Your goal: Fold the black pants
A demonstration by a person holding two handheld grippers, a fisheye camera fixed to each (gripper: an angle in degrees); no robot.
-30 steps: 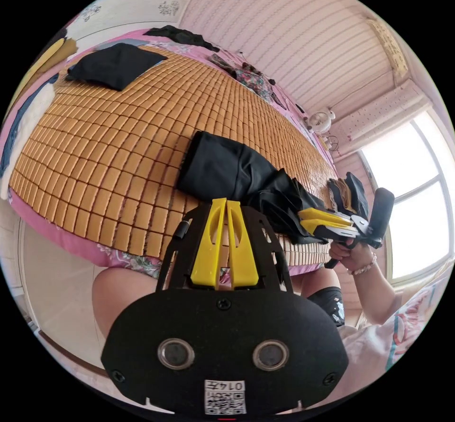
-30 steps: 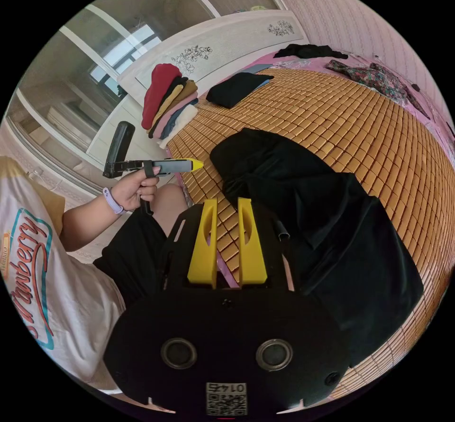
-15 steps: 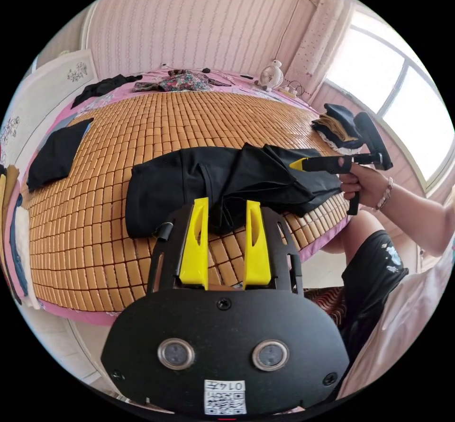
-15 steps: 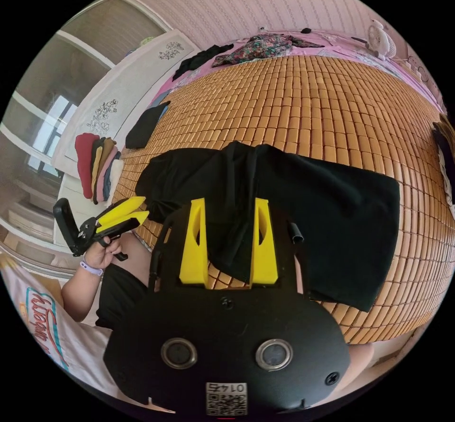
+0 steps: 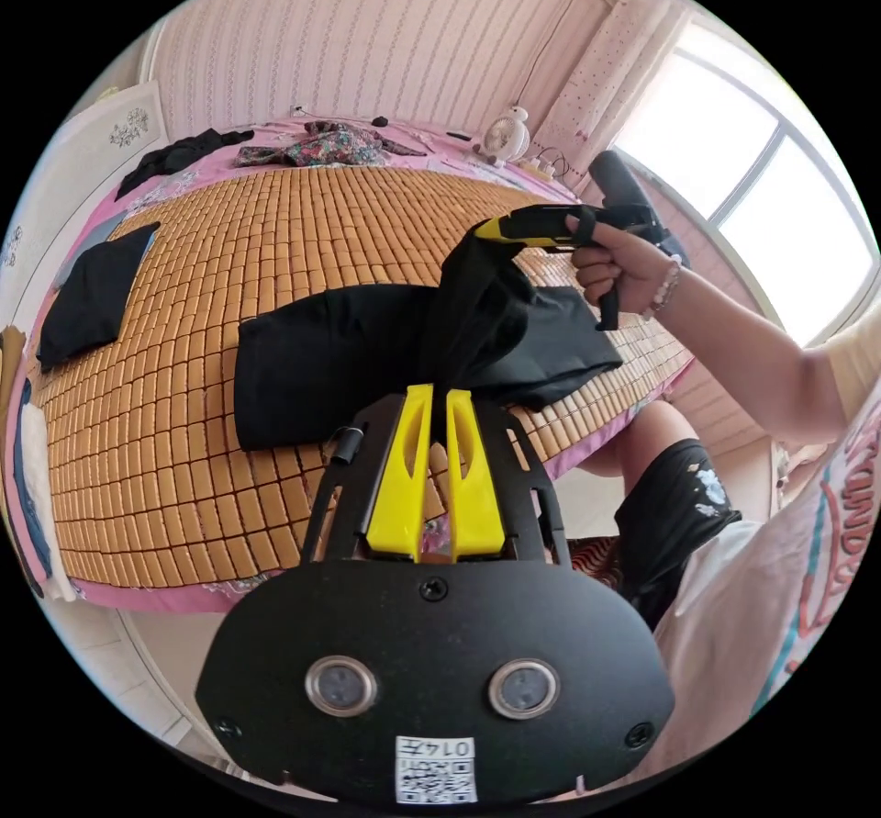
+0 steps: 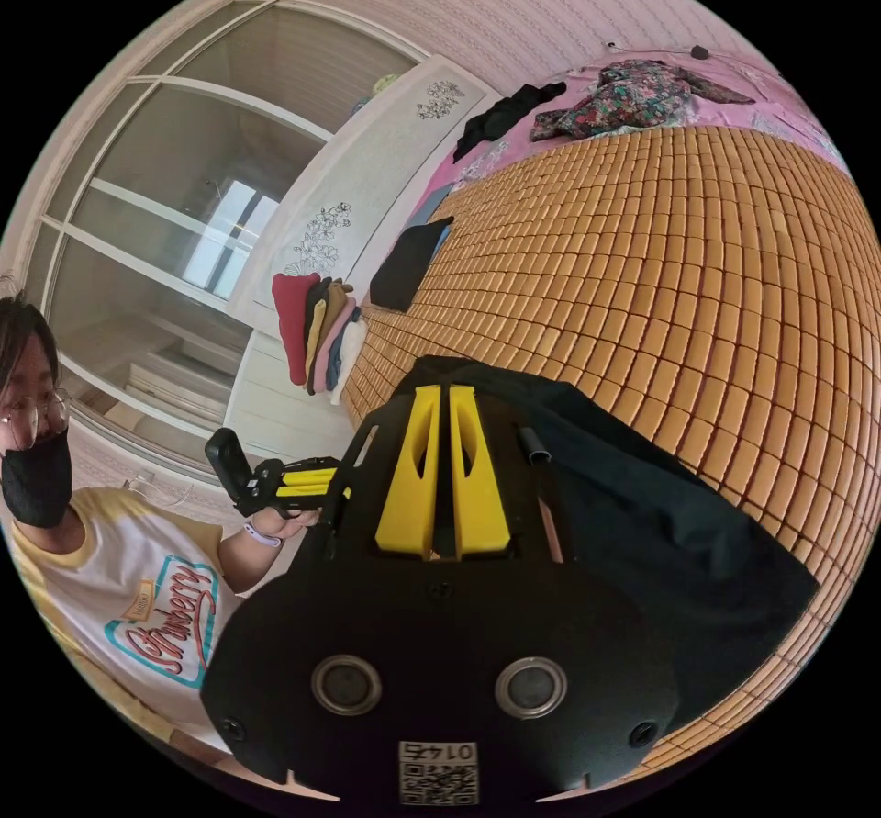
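1. Lifted since half a second ago, the right hand-held gripper (image 5: 486, 229) is clenched on a raised fold of the black pants (image 5: 340, 364).
2. Left hand-held gripper (image 5: 433, 393) has its jaws nearly closed at the pants' near edge; I cannot tell if it grips.
3. Pants lie on the bed's bamboo mat (image 5: 229, 240).

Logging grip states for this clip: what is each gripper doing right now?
Left gripper: shut on the black pants at their near edge.
Right gripper: shut on a raised fold of the pants, lifting it off the bamboo mat.
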